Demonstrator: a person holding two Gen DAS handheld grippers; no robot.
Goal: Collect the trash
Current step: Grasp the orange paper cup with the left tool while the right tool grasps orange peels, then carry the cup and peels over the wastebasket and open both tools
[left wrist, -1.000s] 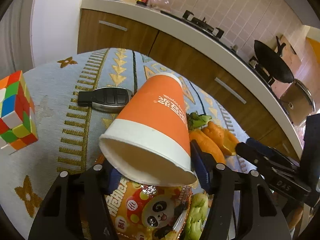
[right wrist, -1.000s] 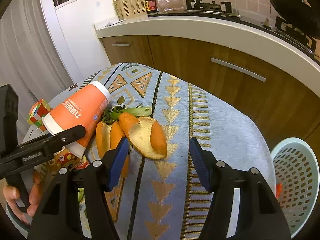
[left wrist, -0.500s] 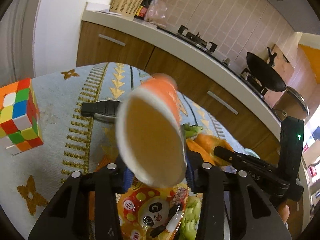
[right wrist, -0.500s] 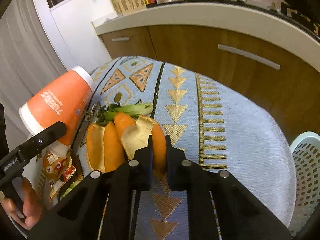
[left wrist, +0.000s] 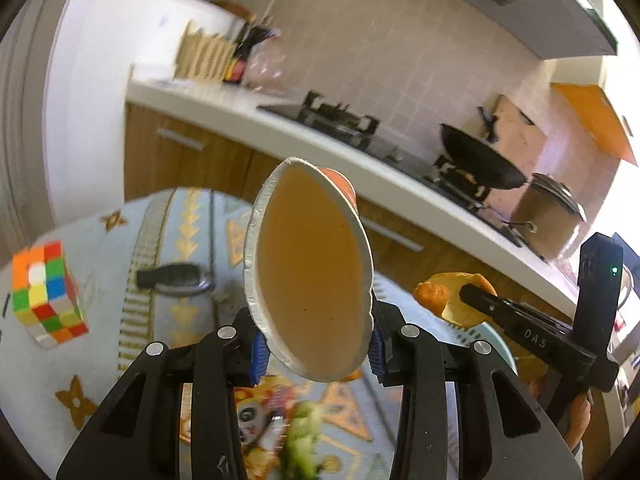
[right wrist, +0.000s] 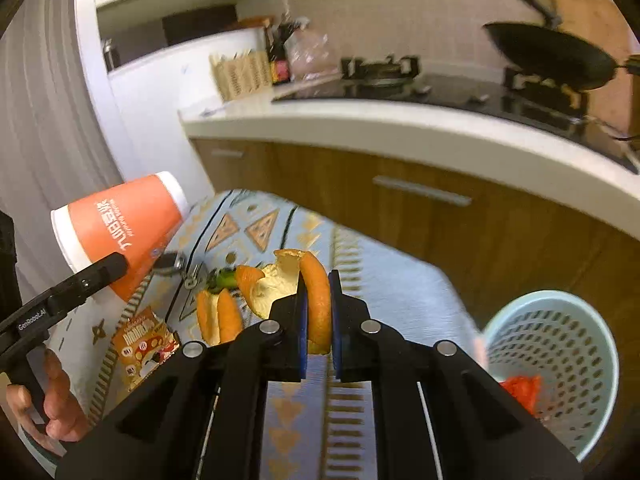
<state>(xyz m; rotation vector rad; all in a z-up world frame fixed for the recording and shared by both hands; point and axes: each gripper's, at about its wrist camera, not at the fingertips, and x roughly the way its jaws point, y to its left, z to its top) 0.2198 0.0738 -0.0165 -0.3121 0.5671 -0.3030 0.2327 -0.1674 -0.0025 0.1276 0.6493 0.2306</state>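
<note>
- Over on the far left, a color cube and a black car key sit on the table. They are not trash, so I leave them there.
- Next, my left gripper squeezes the orange paper cup by its open end. The cup is up in the air, off the table, so I can carry it.
- Under it, a snack wrapper and some green veggie bits lie on the table. I think they are trash too.
- My right gripper is pinched tight on an orange peel, lifted up. More peel waits on the table.
- On the far right, the blue basket stands low beside the table, with something red inside. I think the cup and peel go in there.
</note>
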